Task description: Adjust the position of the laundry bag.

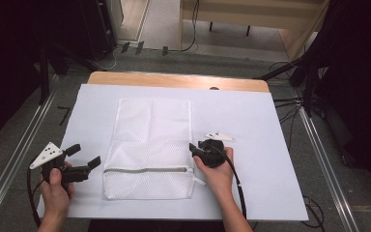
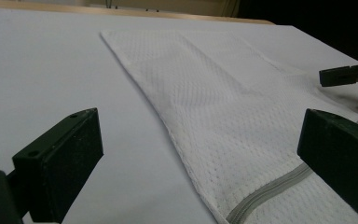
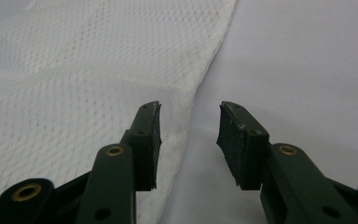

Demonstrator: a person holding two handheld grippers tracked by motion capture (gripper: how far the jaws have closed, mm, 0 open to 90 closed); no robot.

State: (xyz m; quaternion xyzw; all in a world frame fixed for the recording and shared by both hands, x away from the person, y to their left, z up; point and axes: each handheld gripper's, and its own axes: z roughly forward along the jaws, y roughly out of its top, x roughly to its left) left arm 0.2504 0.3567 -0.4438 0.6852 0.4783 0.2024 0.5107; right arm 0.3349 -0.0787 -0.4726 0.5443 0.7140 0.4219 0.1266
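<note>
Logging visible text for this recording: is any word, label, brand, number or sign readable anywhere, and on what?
None readable. The white mesh bag and its grey zipper carry no print, and the white table cover, the left gripper and the right gripper show no markings.

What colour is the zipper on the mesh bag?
Grey, on a white mesh bag; the zipper shows best in the high view.
</note>
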